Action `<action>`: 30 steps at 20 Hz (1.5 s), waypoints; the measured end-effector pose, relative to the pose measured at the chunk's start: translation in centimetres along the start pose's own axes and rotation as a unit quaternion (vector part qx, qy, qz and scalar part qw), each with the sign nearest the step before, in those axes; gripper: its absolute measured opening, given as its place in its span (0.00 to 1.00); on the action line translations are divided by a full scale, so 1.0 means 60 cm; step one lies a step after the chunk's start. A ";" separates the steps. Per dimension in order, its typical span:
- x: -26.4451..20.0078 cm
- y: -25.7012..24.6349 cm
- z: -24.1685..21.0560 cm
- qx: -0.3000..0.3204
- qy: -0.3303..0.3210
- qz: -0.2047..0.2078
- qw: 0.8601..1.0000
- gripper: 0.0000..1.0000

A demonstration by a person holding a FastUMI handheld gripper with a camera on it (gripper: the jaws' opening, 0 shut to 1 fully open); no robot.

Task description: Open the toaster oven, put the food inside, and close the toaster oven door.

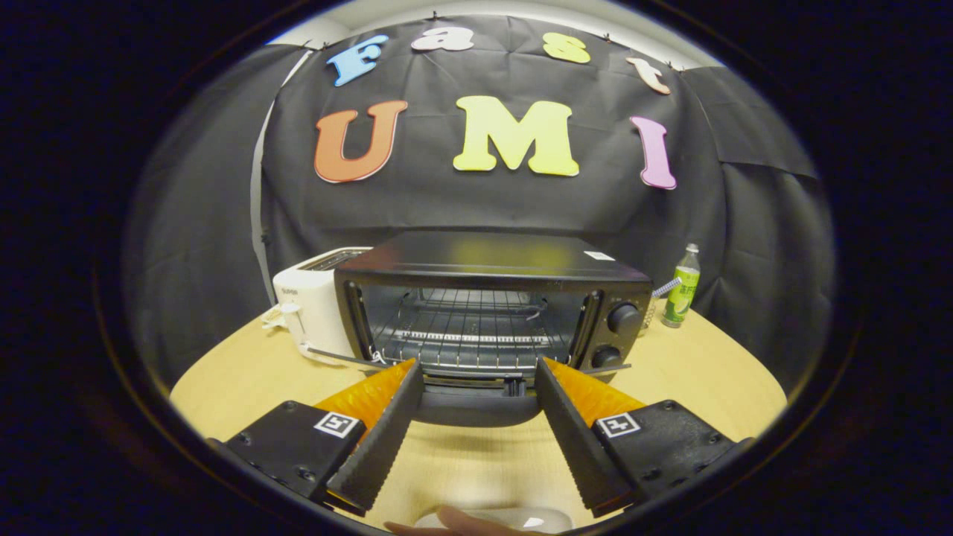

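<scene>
Partly hidden at the near edge of the counter (670, 357), a pale rounded object (514, 519) lies under what appears to be a person's fingertip (454, 521); both are cut off, and the object cannot be identified. The tongs (478, 368) stand wide open and grip nothing, their two fingers spread apart with bare wood between them; the tips reach the front of the toaster oven (488, 298), either side of its lowered door (476, 406), though contact cannot be confirmed. The toaster oven sits at the middle of the counter with the door folded down toward the tongs, exposing a wire rack (469, 327) and a heating element inside; two control knobs (622, 318) occupy its right panel. No food can be made out on the rack. A white pop-up toaster (313, 305) stands touching or just beside the oven's left wall, largely masked by it. A green-labelled bottle (683, 286) stands to the oven's right, near the black cloth wall (208, 223) that closes the booth behind the light wooden counter.
</scene>
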State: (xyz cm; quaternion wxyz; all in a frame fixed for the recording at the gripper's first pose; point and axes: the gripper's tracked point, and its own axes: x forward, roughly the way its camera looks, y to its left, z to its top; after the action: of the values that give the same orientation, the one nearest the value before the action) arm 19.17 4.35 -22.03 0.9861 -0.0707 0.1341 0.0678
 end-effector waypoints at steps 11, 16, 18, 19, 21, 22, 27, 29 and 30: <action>-0.024 0.010 -0.113 -0.024 0.048 -0.003 0.999 0.99; -0.021 0.021 -0.143 -0.009 0.082 0.008 0.997 0.99; -0.028 0.025 -0.133 -0.009 0.073 0.013 0.997 0.99; -0.043 0.034 -0.128 -0.010 0.067 0.019 0.998 0.99; -0.073 0.054 -0.125 -0.006 0.066 0.038 0.997 0.99; -0.088 0.060 -0.123 -0.007 0.066 0.045 0.997 0.99; -0.161 0.043 -0.150 -0.017 0.065 0.020 0.998 0.99; -0.181 0.030 -0.174 -0.001 0.072 0.008 0.997 0.99; -0.190 0.021 -0.186 0.010 0.077 0.001 0.997 0.99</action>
State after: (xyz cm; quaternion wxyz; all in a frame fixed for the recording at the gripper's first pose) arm 5.27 2.53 -29.68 0.9733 -0.0662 0.2109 0.0620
